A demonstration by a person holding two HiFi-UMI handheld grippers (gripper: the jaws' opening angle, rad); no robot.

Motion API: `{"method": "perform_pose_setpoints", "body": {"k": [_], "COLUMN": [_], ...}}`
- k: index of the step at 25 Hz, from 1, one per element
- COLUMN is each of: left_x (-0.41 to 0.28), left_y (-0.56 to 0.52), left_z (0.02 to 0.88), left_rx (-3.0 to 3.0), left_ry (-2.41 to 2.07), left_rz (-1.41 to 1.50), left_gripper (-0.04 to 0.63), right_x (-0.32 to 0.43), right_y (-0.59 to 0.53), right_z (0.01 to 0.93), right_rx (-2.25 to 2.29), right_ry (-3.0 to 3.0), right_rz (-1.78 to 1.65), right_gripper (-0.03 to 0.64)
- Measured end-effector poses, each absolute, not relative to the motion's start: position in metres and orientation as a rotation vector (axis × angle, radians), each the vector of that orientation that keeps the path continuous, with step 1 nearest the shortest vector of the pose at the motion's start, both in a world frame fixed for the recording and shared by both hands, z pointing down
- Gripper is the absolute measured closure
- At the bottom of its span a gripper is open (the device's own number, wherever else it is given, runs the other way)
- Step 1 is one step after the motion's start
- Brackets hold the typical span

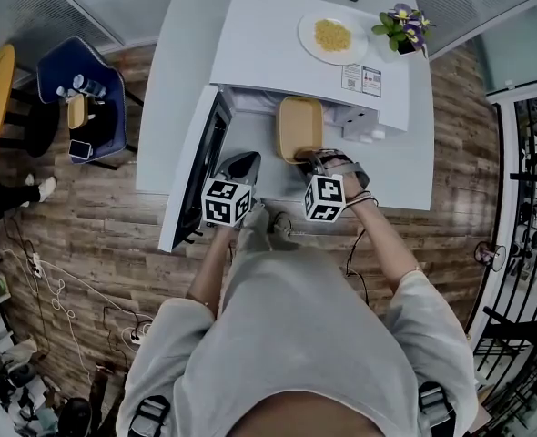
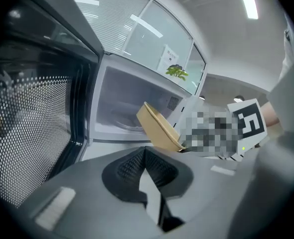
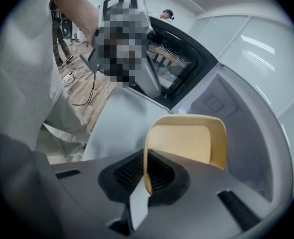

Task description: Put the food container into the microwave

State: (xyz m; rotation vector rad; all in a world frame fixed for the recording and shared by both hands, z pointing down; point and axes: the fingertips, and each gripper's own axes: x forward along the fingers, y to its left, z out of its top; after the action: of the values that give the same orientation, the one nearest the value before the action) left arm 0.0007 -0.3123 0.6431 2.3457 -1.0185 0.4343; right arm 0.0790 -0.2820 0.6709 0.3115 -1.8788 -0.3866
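Observation:
The tan food container [image 1: 299,126] hangs tilted at the mouth of the white microwave [image 1: 278,53]. The microwave's door [image 1: 196,176] stands open to the left. My right gripper [image 1: 312,159] is shut on the container's near rim. In the right gripper view the container [image 3: 187,141] stands on edge, its rim pinched by my right gripper [image 3: 146,176]. My left gripper [image 1: 244,164] sits beside the door, shut with nothing in it. The left gripper view shows that gripper [image 2: 145,151] facing the cavity [image 2: 122,103], with the container [image 2: 159,128] to its right.
A plate of yellow food [image 1: 334,36] and a potted plant [image 1: 402,25] sit on top of the microwave, which rests on a white table [image 1: 173,89]. The dark door [image 2: 32,123] fills the left side. A blue chair [image 1: 82,98] stands at far left.

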Motion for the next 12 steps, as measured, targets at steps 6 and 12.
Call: {"method": "perform_pose_setpoints", "body": {"k": [6, 12], "left_x": [0.004, 0.006], "left_y": [-0.311, -0.309], "left_z": [0.644, 0.643], "left_rx": [2.349, 2.351], "left_ry": [-1.006, -0.998], "left_rz": [0.439, 0.443], "left_gripper": [0.584, 0.584], "right_x": [0.088, 0.095], "right_y": [-0.283, -0.284], "right_z": [0.68, 0.687], "right_rx": [0.215, 0.151], "right_ry": [-1.77, -1.686], "right_rz": [-0.488, -0.559], "right_gripper": [0.6, 0.6]}}
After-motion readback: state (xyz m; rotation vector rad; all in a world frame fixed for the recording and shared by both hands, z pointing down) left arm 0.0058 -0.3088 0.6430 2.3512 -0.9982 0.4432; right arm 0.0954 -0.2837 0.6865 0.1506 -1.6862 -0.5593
